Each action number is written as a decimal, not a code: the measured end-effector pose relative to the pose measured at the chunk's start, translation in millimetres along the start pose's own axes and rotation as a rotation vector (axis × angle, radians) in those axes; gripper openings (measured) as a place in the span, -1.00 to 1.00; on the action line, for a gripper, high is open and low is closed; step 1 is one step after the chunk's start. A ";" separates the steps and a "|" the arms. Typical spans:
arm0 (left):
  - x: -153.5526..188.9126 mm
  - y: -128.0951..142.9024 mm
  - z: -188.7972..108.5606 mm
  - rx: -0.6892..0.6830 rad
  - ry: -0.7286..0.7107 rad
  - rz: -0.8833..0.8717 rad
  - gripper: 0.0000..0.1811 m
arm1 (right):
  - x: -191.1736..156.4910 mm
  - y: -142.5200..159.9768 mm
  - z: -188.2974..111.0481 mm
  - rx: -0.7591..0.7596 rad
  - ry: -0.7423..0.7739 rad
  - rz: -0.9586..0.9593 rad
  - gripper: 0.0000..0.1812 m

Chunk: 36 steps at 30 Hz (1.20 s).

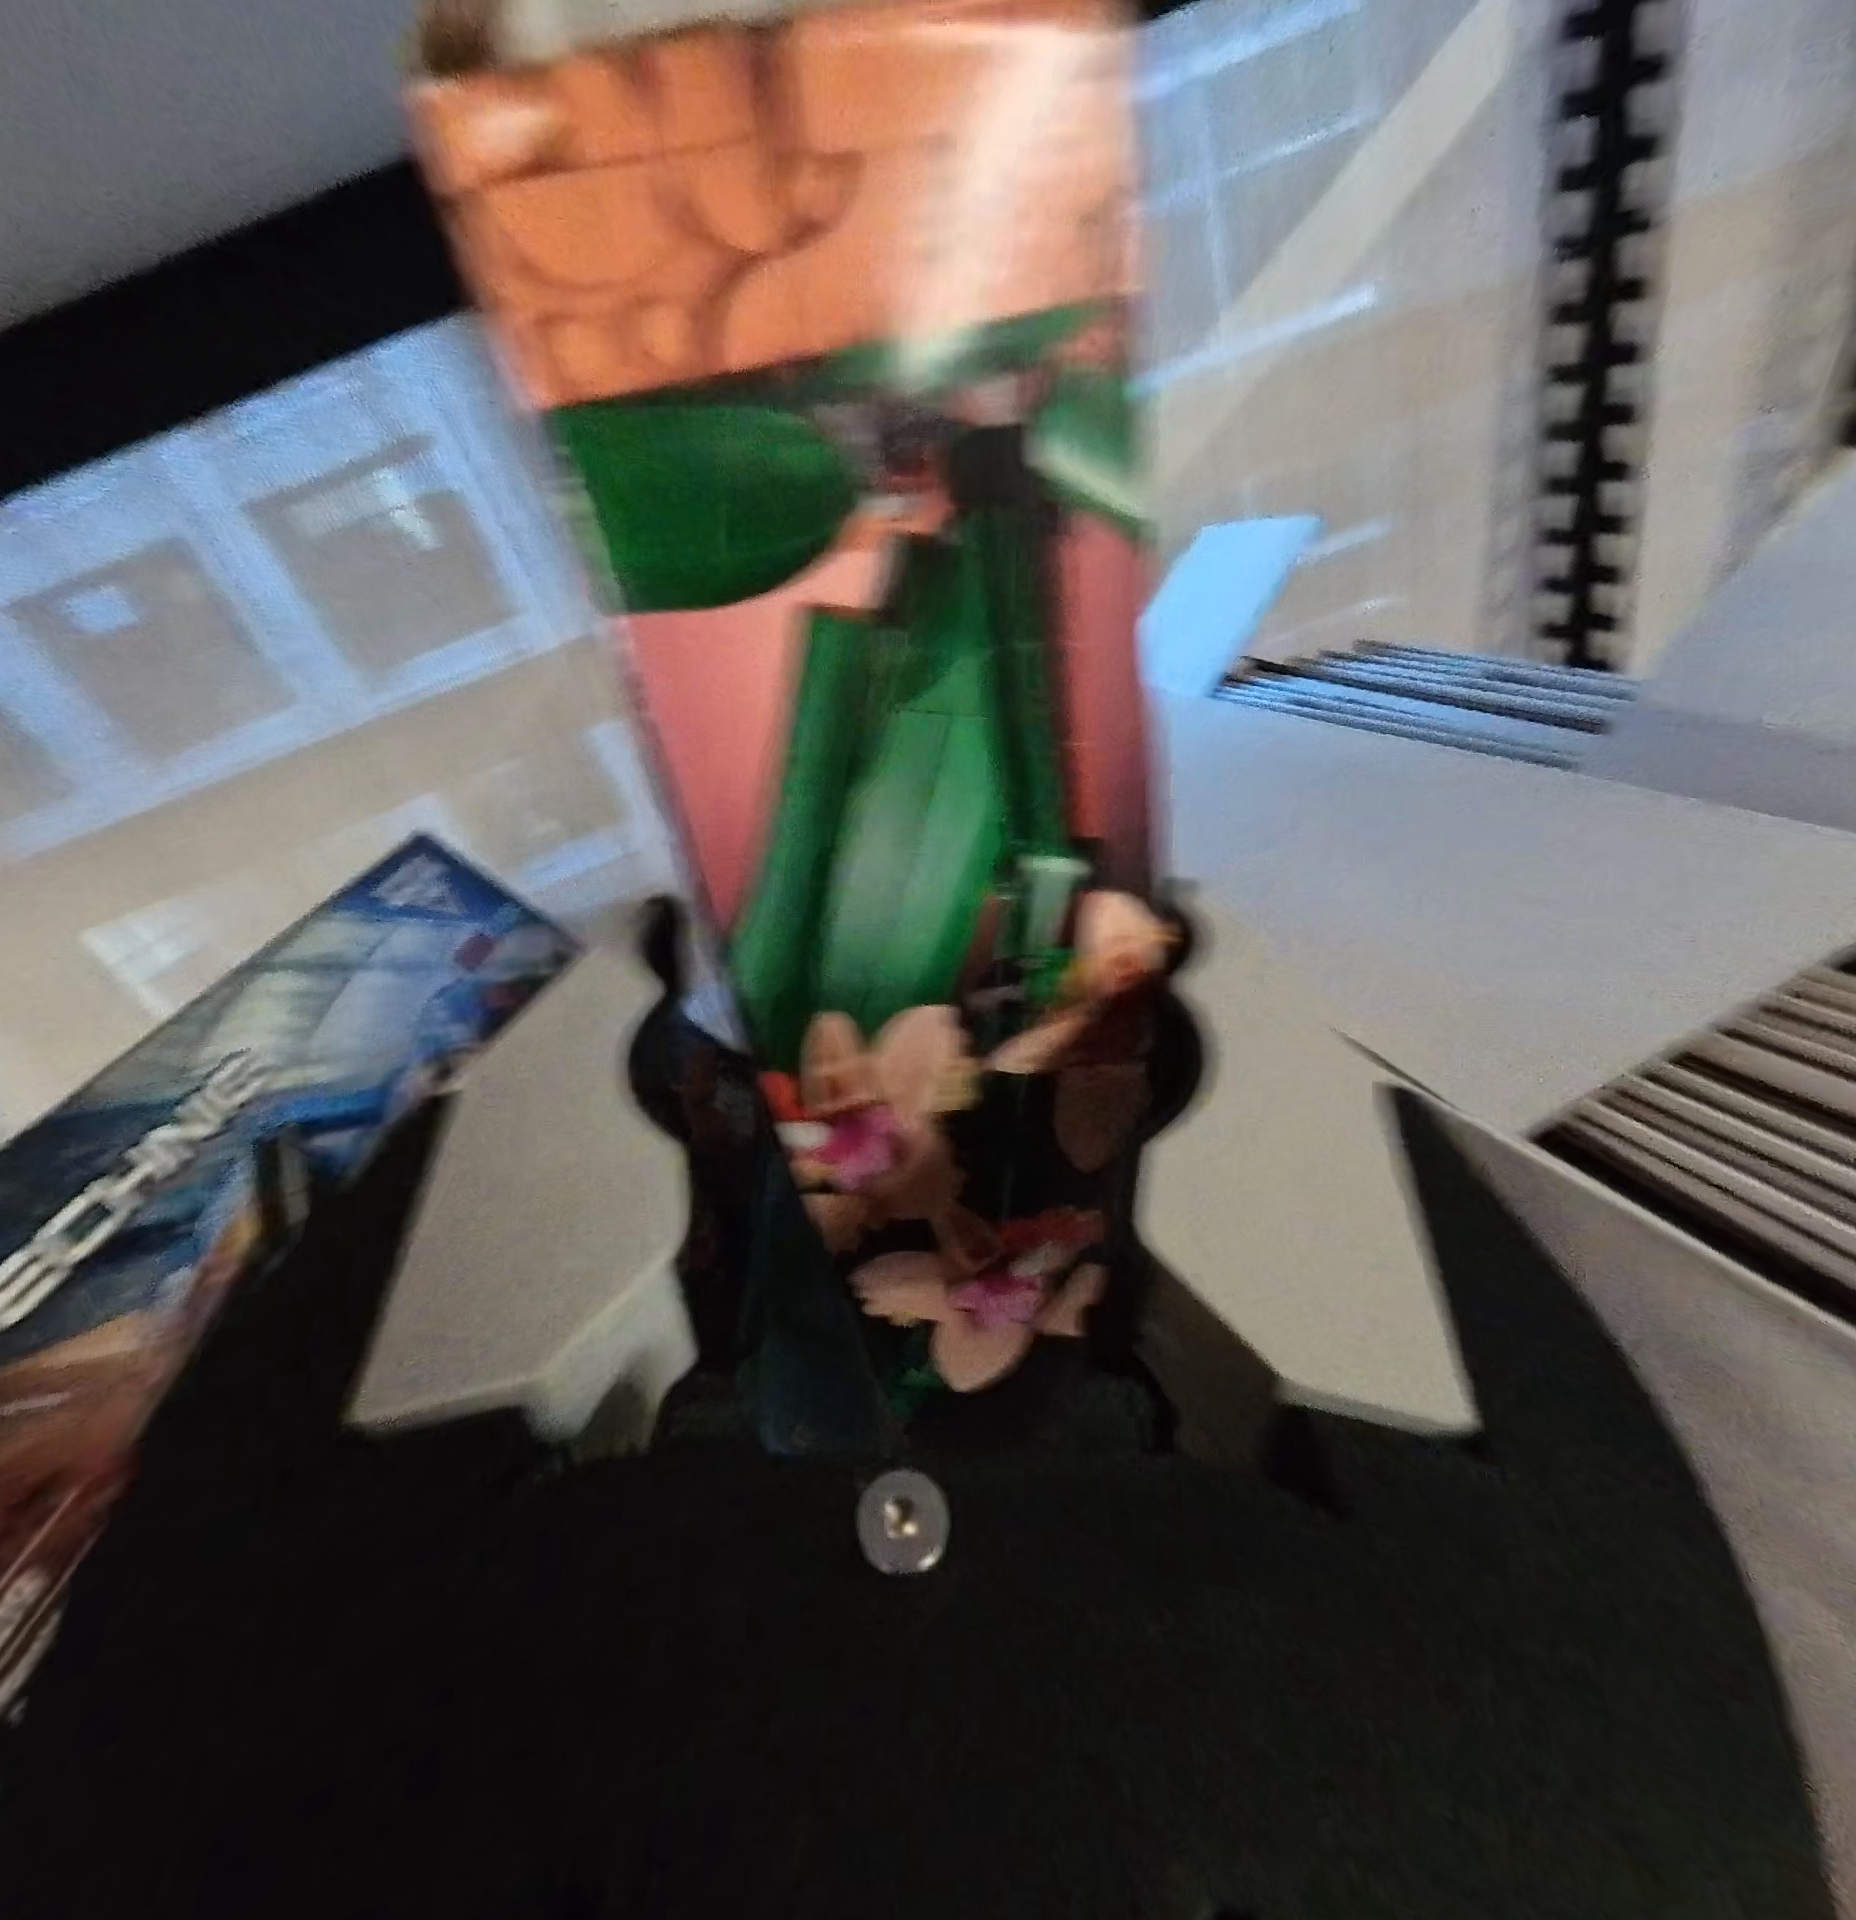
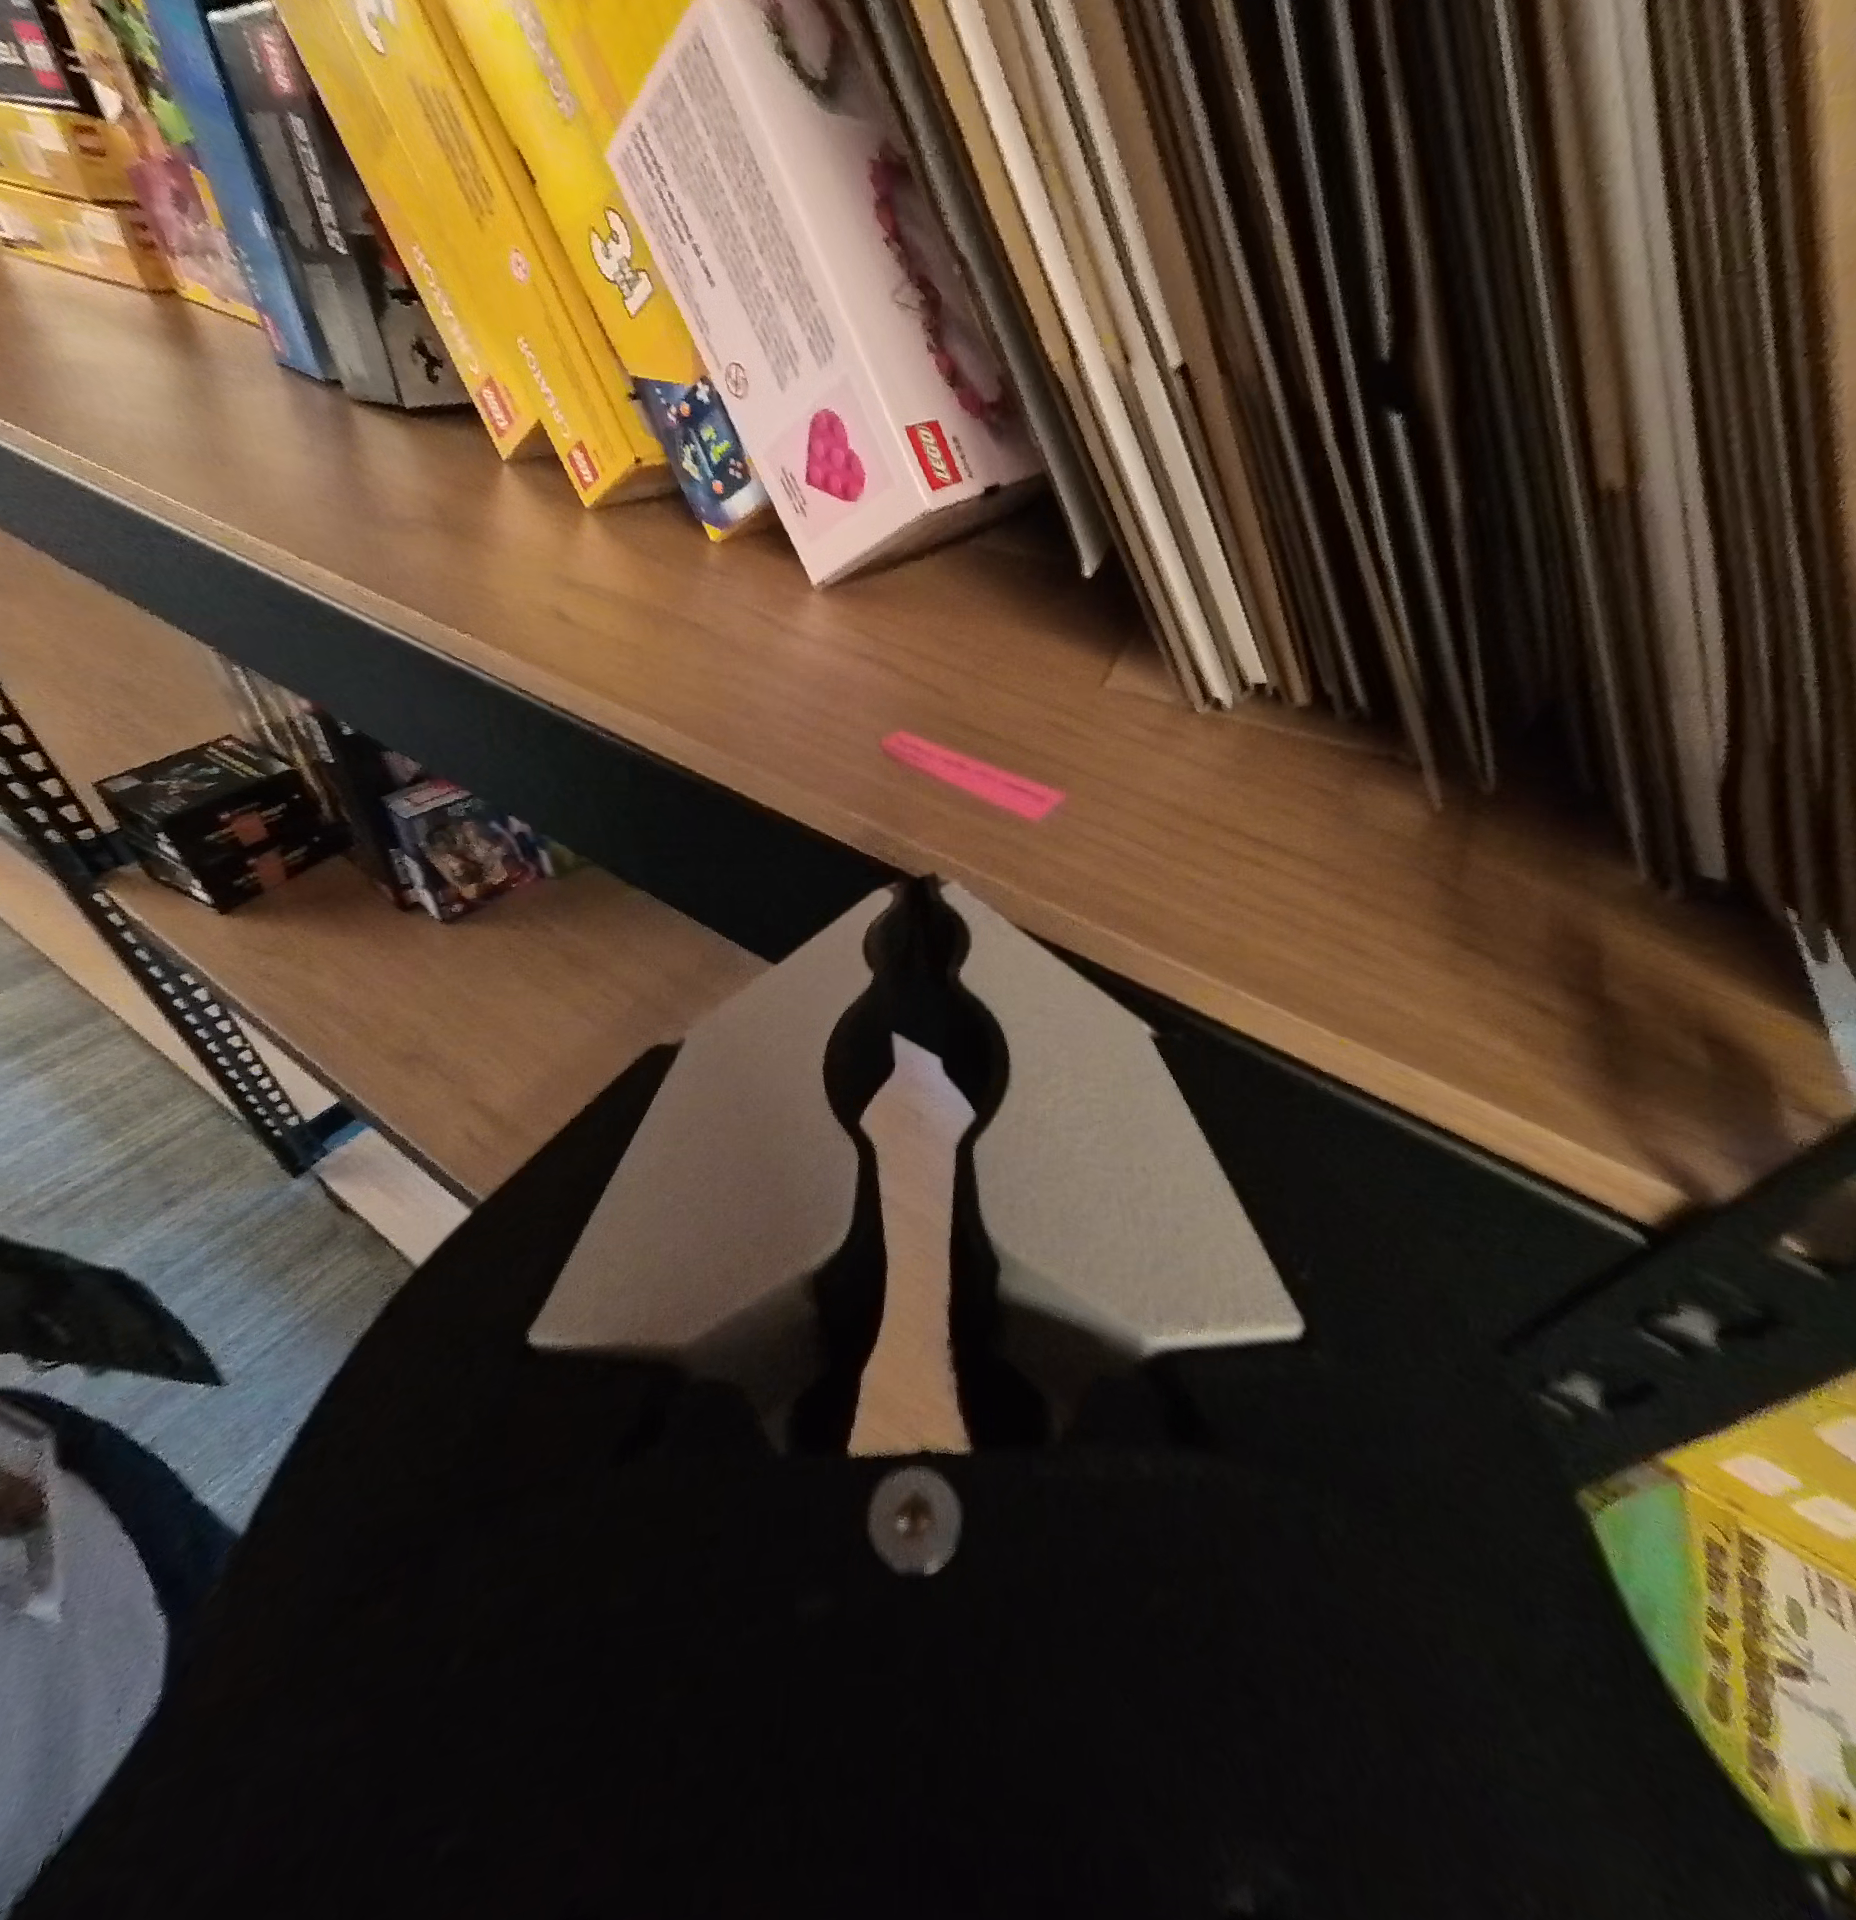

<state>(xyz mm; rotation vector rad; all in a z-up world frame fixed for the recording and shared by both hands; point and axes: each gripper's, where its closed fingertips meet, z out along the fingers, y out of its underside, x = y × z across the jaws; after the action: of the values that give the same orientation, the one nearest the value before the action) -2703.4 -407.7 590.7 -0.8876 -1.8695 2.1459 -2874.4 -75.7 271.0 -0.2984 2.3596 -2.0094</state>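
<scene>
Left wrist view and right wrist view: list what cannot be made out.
- Left wrist view: motion blur smears the pink and green box held in the left tongs; its upper end is cut by the top edge.
- Left wrist view: the blue box runs off the left edge.
- Right wrist view: the yellow-green box is cut by the right edge, blurred.
- Right wrist view: the small boxes on the lower shelf are too small.

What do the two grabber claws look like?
Both look the same. The left gripper and the right gripper each have a wide black body with one silver screw in the middle. Two pale grey, wedge-shaped fingers stick forward, lined with wavy black pads. No cables or sleeves show.
</scene>
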 end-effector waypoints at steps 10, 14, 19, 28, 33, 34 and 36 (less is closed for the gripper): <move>-47.1 9.8 -18.2 -0.032 0.143 -0.194 -0.11 | -5.7 17.8 2.4 -0.011 -0.007 0.063 -1.00; -61.9 7.8 -46.6 -0.006 0.166 -0.232 -0.12 | -19.4 -2.1 12.2 0.032 -0.071 0.045 -1.00; -68.2 7.8 -85.5 0.035 0.239 -0.305 -0.12 | -66.1 -49.9 26.2 0.162 -0.260 0.026 -1.00; -78.2 20.8 -127.6 0.113 0.274 -0.397 -0.12 | -189.0 -144.8 68.0 0.263 -0.811 0.260 -0.70; -86.3 28.1 -142.5 0.160 0.276 -0.456 -0.12 | -210.8 -202.3 107.3 0.283 -0.923 0.640 -0.43; -88.1 29.9 -145.4 0.173 0.285 -0.468 -0.12 | -212.0 -209.1 115.9 0.316 -0.891 0.628 -0.42; -92.4 34.1 -150.1 0.199 0.295 -0.496 -0.12 | -212.4 -218.1 133.3 0.363 -0.802 0.617 -0.32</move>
<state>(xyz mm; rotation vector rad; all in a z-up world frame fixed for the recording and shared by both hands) -2540.7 -332.1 582.3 -0.5819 -1.5041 1.7507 -2618.9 -203.5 440.8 -0.2499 1.3554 -1.5535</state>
